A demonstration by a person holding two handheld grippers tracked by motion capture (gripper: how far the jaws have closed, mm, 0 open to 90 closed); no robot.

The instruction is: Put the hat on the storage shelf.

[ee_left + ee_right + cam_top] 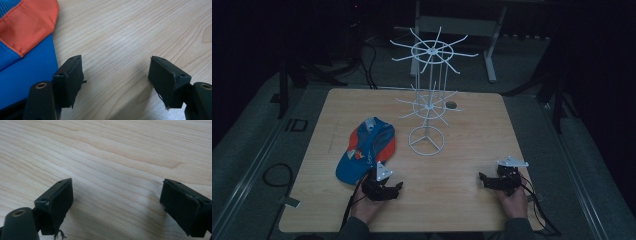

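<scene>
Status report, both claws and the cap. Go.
Left claw open, low over table beside cap. Right claw open, nothing between its jaws. Cap flat on table, ungripped. White wire rack stands beyond, nothing blocking.

Legible text: none. Cap (366, 150), blue and orange, lying on the desk (462, 200): carries a small printed emblem and a light mark near its middle in the high view, both too small and blurred to read. No other lettering, numbers, labels or signs can be made out.
</scene>
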